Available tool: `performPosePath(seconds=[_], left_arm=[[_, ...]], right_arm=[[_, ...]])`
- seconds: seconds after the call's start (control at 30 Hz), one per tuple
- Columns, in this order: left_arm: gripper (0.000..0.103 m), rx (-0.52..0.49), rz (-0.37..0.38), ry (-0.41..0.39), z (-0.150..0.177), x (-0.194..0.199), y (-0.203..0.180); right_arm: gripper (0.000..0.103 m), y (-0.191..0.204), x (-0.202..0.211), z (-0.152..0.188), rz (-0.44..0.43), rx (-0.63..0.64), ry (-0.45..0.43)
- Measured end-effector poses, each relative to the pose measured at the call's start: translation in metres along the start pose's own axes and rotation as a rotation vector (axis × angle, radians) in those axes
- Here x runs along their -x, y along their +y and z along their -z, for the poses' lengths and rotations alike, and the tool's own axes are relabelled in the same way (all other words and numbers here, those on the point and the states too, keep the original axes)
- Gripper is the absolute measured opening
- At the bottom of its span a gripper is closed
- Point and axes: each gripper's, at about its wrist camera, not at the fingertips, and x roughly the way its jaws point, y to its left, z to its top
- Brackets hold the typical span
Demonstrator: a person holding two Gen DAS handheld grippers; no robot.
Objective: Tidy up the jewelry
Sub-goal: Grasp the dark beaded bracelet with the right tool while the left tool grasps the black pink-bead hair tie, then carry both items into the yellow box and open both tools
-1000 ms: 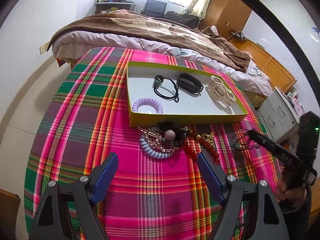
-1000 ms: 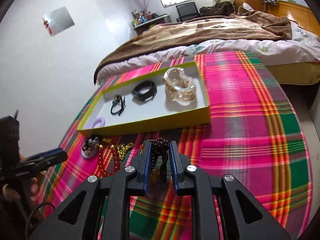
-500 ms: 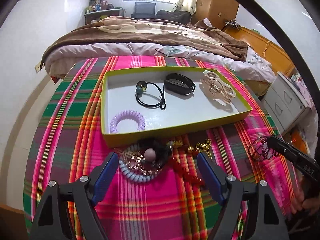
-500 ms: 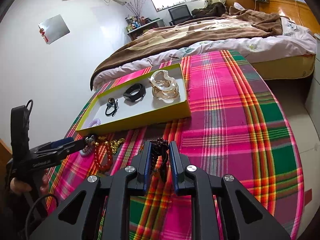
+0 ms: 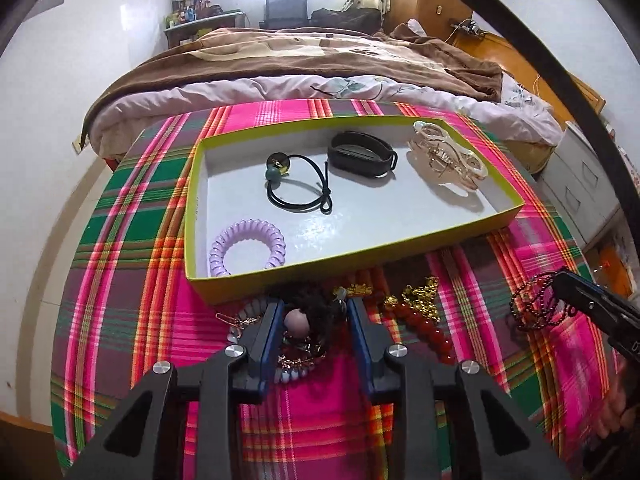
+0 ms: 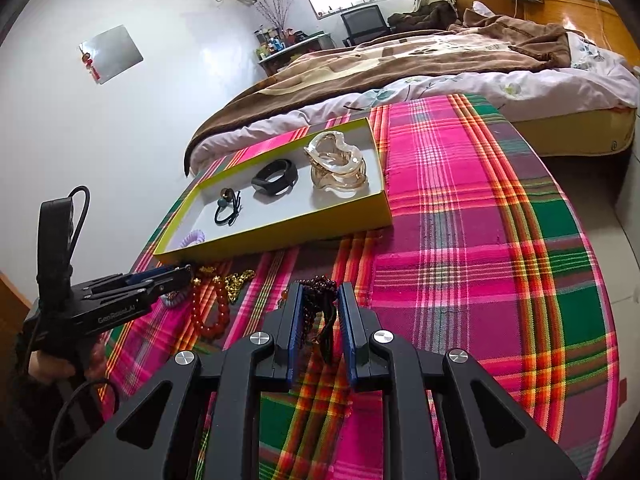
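Left wrist view: the left gripper [image 5: 314, 320] has its jaws partly closed around a black hair tie with a mauve bead [image 5: 297, 319], which sits atop the tangled heap of jewelry just in front of the yellow-rimmed tray [image 5: 420, 246]; whether the pads already bite it I cannot tell. The likely trouble is the tangle itself: the fuzzy tie lies over a pale blue coil band [image 5: 289, 376] and a thin gold clip [image 5: 232, 319], so a lift could drag those neighbours along or spill them off the plaid cloth [image 5: 132, 320]. To the right of the tray's near wall, the right gripper [image 6: 319, 312] is clamped on a dark beaded bracelet [image 6: 316, 296], whose loose strands dangle and could snag. Glossy red beads [image 5: 428, 330] and gold charms [image 5: 420, 294] lie between the grippers. Inside the tray rest a lilac spiral band [image 5: 248, 246], a black cord tie [image 5: 300, 188], a matte black band [image 5: 362, 154] and a translucent claw clip [image 5: 448, 158].
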Motion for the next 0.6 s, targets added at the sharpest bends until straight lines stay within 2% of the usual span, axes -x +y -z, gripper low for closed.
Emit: performPosePath(seconds=[0.2,0.5,0.6], left_arm=[[0.031,0.028,0.021,-0.040,0.002,0.015,0.004],[0.031,0.140,0.136,-0.101,0.015,0.054,0.033],[0.031,0.168,0.140,-0.119,0.017,0.064,0.043]], right_arm=[[0.018,0.001,0.000,0.000,-0.001,0.001,-0.006],[0.018,0.006,0.006,0.002,-0.020,0.005,-0.014],[0.018,0.010,0.008,0.001,-0.026,0.013,-0.020]])
